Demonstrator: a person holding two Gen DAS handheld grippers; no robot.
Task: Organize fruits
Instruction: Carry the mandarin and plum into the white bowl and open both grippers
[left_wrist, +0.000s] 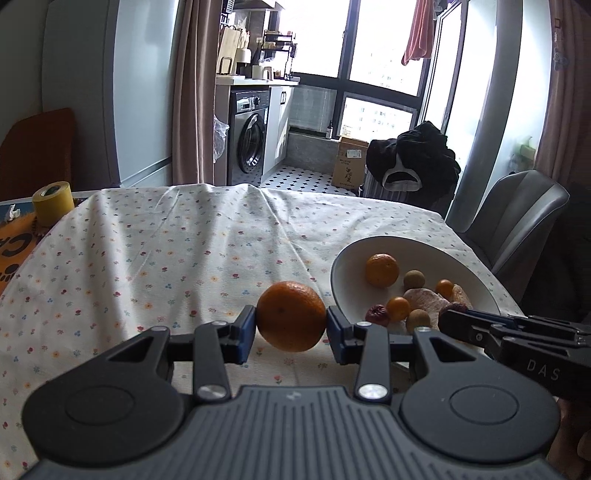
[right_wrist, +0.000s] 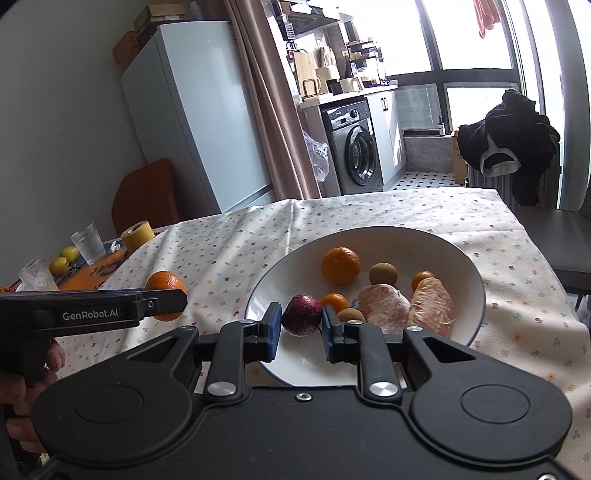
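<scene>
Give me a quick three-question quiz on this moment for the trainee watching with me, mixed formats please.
1. True or false: the left gripper holds its orange over the white bowl.
2. Multiple choice: what sits between the right gripper's jaws? A) a peeled citrus segment B) a dark red fruit C) a small brown fruit
3. Fill in: the roll of yellow tape stands near the table's far ____ corner in the left wrist view.

Key
1. False; the orange is over the tablecloth, left of the bowl.
2. B, the dark red fruit, just above the bowl's near inside.
3. Left.
</scene>
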